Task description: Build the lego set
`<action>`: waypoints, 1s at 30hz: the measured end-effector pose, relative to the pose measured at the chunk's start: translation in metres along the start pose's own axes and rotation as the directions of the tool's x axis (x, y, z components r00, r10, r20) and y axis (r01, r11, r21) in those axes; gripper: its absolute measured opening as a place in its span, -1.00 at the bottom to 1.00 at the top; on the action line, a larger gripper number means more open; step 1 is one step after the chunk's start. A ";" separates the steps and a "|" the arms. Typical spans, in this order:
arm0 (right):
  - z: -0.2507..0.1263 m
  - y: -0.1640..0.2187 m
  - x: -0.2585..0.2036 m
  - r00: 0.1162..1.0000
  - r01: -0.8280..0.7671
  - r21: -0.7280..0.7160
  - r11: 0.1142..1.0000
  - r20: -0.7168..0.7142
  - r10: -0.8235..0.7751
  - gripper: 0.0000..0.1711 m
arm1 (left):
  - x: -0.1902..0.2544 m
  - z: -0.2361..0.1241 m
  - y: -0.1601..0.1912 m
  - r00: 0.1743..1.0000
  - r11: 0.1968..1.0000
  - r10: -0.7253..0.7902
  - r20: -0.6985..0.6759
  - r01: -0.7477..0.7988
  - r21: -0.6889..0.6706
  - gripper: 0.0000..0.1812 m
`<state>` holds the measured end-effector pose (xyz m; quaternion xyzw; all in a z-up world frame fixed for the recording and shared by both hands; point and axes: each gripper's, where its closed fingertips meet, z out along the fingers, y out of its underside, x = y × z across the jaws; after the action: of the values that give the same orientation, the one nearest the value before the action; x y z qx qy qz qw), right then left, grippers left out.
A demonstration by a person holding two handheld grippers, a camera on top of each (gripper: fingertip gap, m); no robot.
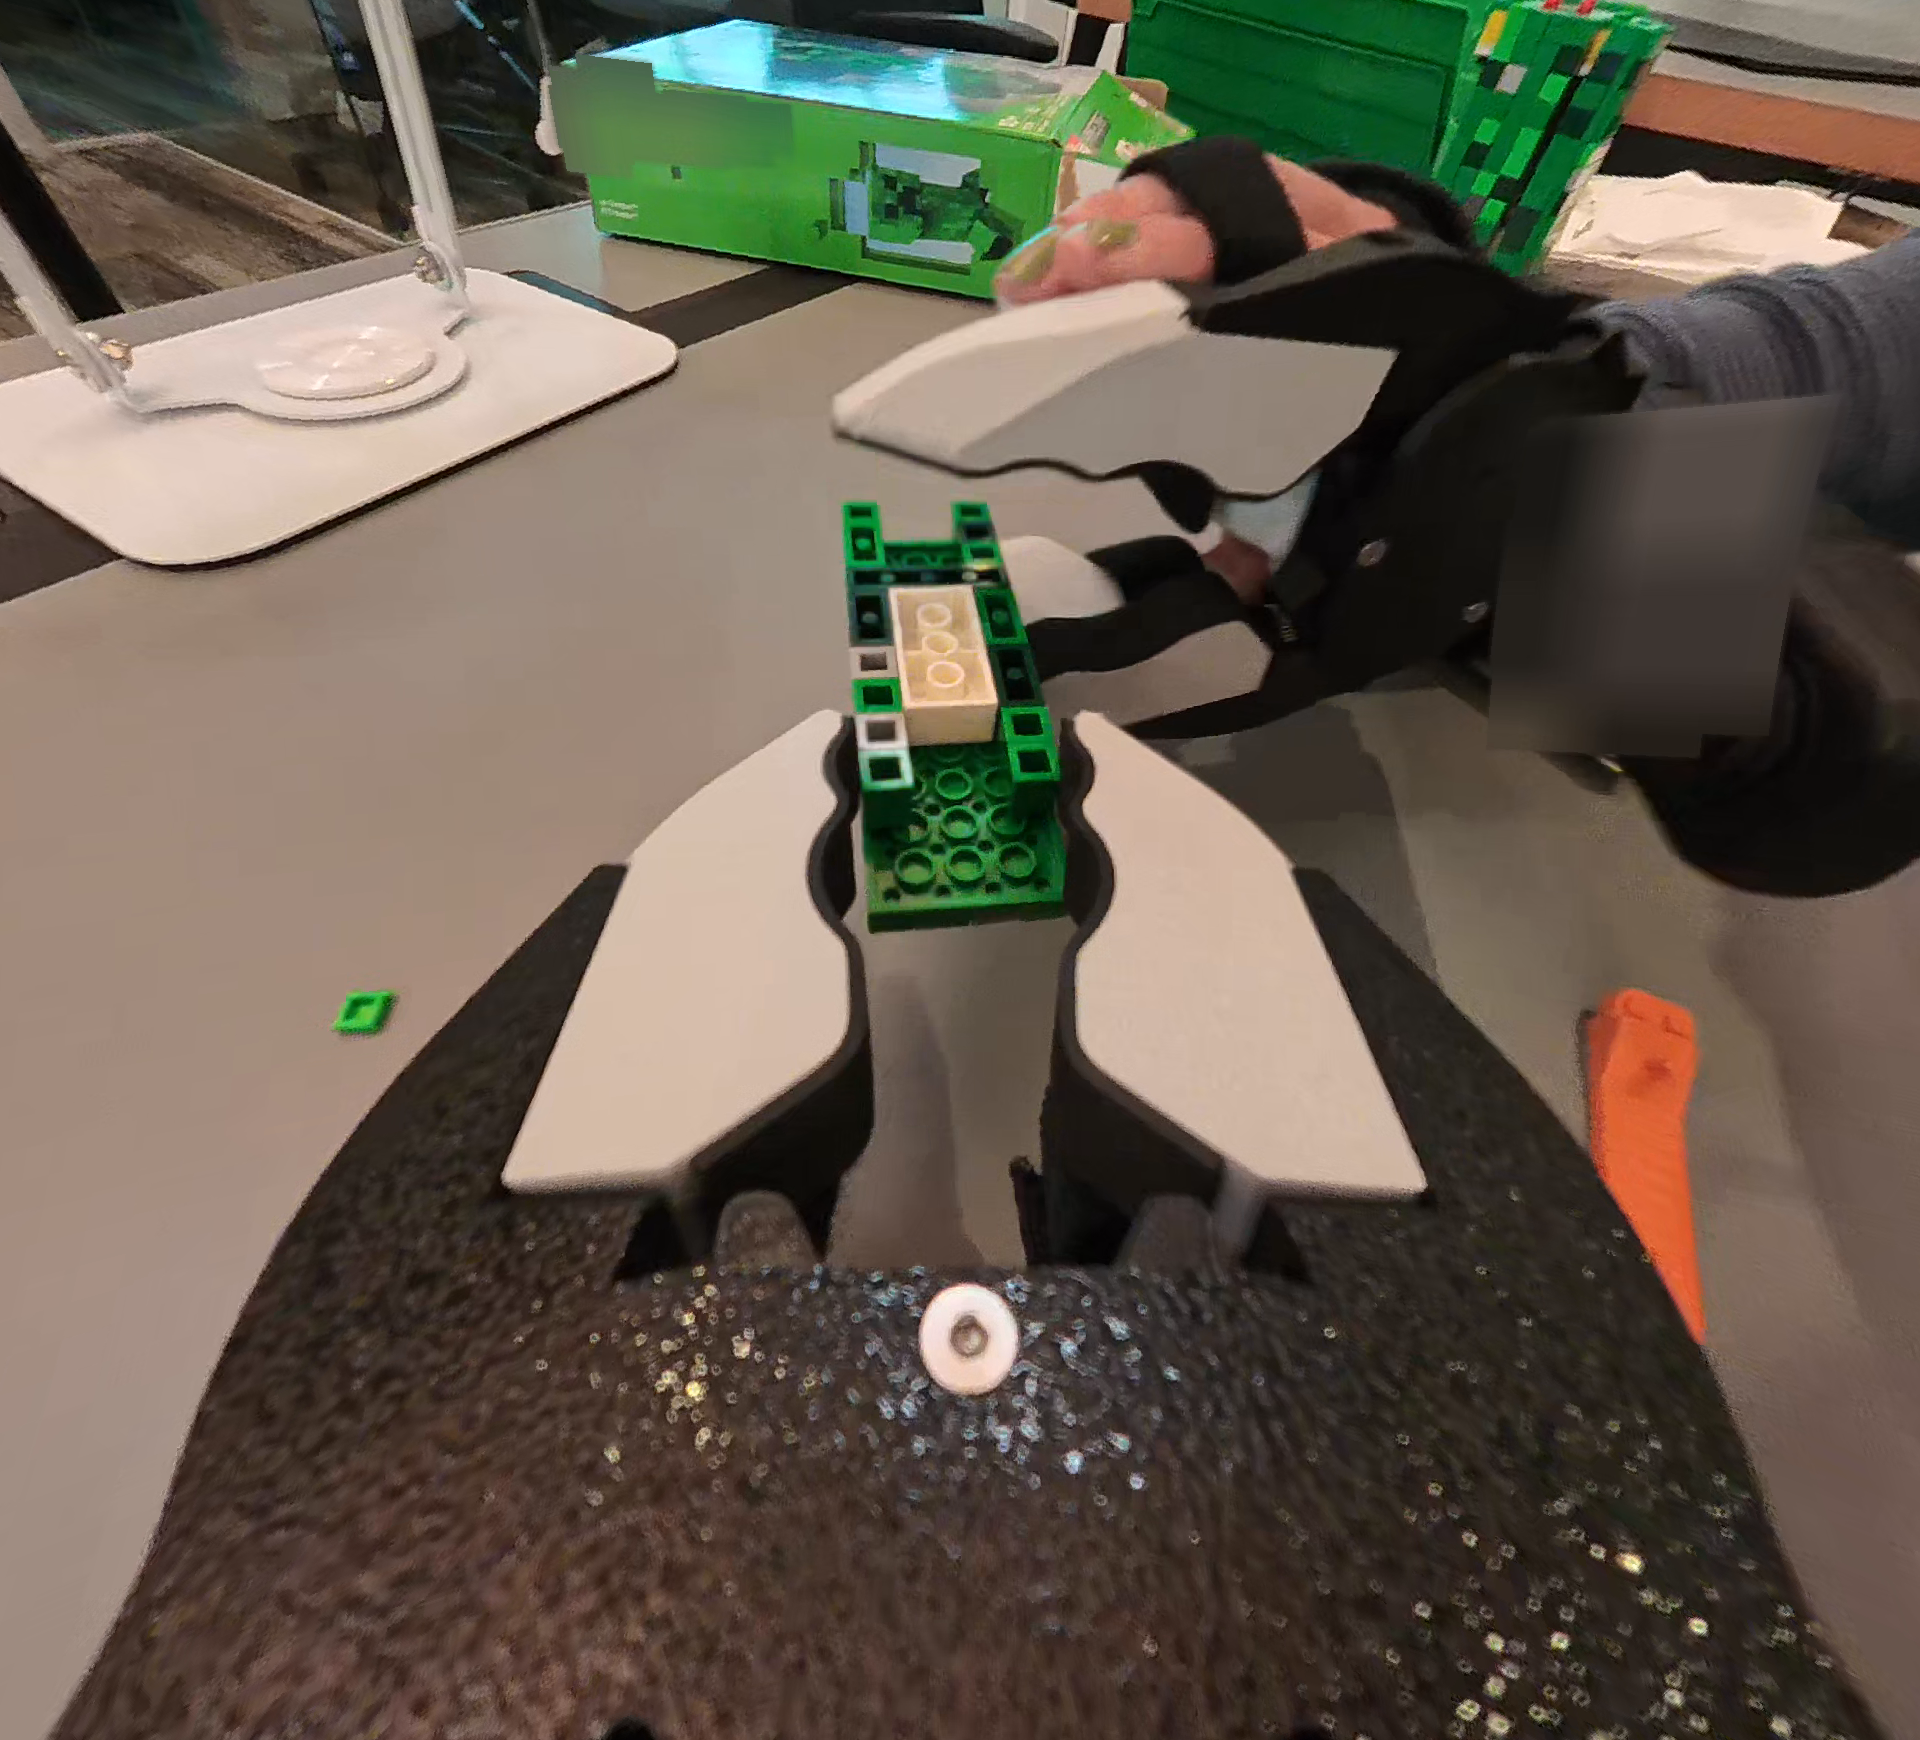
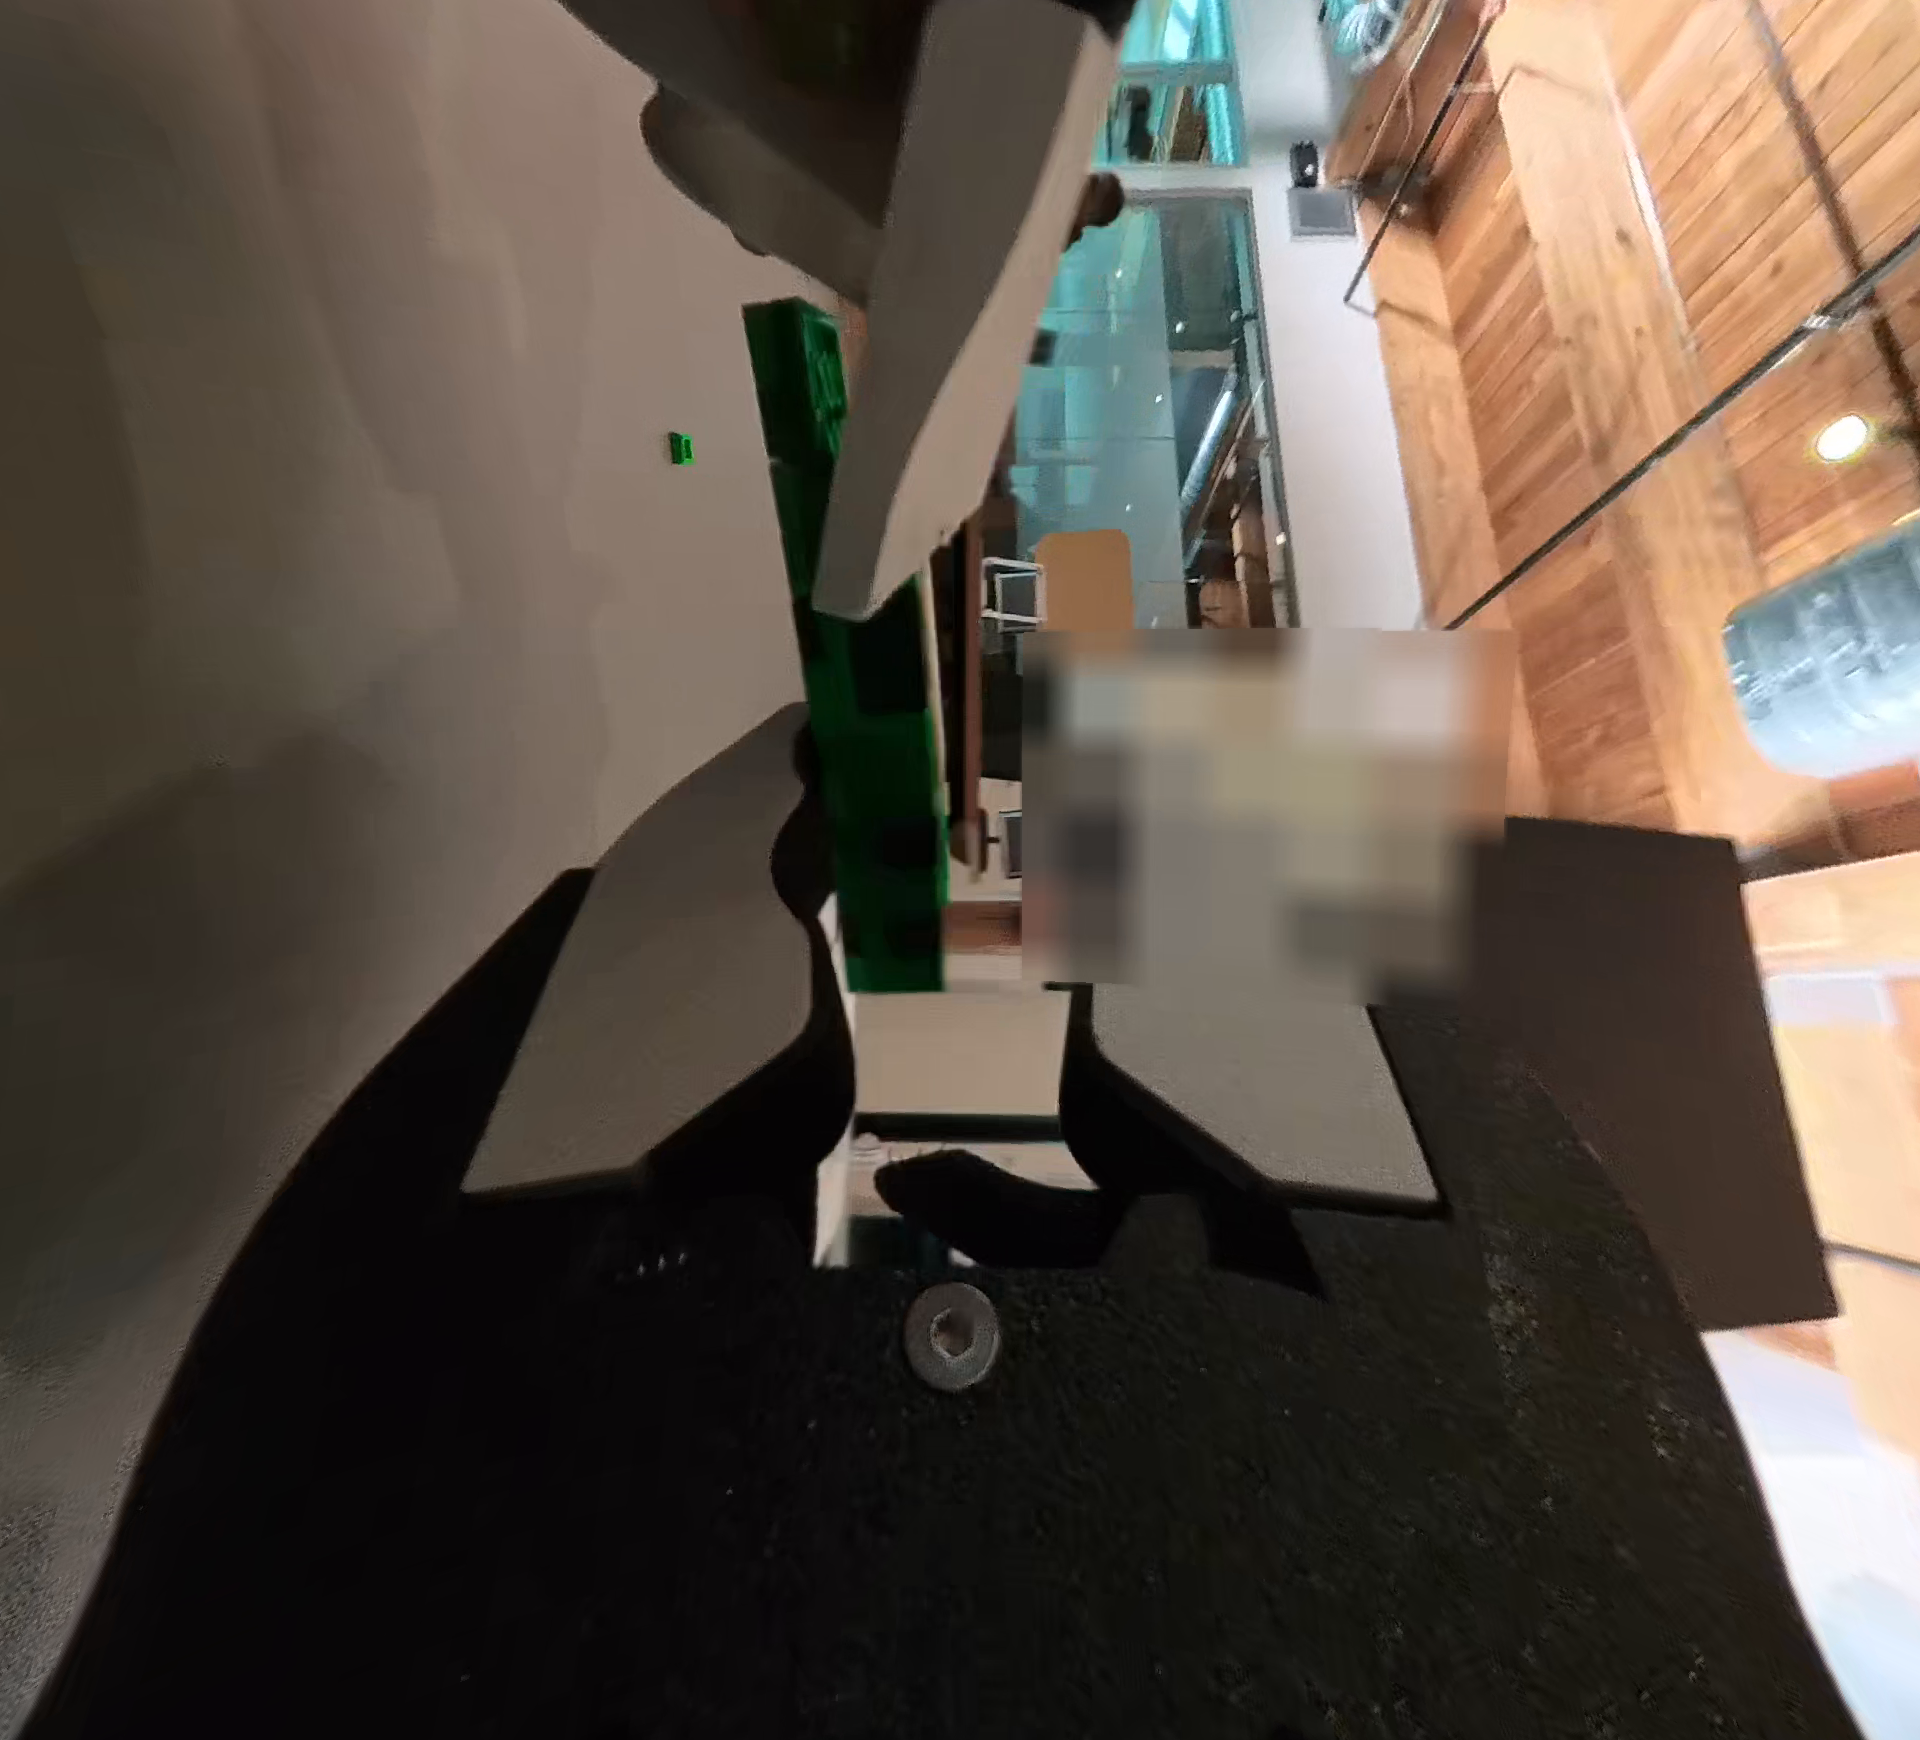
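A long green lego assembly [image 1: 956, 817] with a white brick [image 1: 940, 662] on top lies lengthwise on the grey table [image 1: 520, 755]. My left gripper [image 1: 958, 745] is shut on its near end, one finger on each side. My right gripper [image 1: 935, 490] comes in from the right, turned on its side and open wide. Its upper finger hovers above the far end and its lower finger lies beside it. In the right wrist view the assembly [image 2: 883, 807] stands between the right gripper's [image 2: 935, 859] fingers, against the table-side one. A left gripper finger [image 2: 935, 288] shows above it.
A small loose green piece [image 1: 364, 1012] lies on the table to the left and also shows in the right wrist view [image 2: 681, 448]. An orange brick separator [image 1: 1647, 1140] lies at the right. A white lamp base [image 1: 312, 402], a green box [image 1: 810, 152] and a green built model [image 1: 1538, 121] stand behind. Only a small space, under 4 cm, lies between the two pairs of fingers.
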<state>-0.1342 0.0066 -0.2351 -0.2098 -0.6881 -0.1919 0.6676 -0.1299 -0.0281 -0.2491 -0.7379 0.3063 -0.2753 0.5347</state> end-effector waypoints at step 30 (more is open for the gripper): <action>-0.021 0.060 0.004 0.578 -0.814 -0.099 0.573 -0.028 0.816 -0.54 | -0.028 0.000 0.035 0.978 0.974 0.079 0.193 -0.034 -0.223 -0.61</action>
<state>-0.0835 0.0457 -0.2312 -0.5376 -0.5111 0.1040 0.6625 -0.1539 -0.0155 -0.2845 -0.8072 0.3000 -0.1486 0.4862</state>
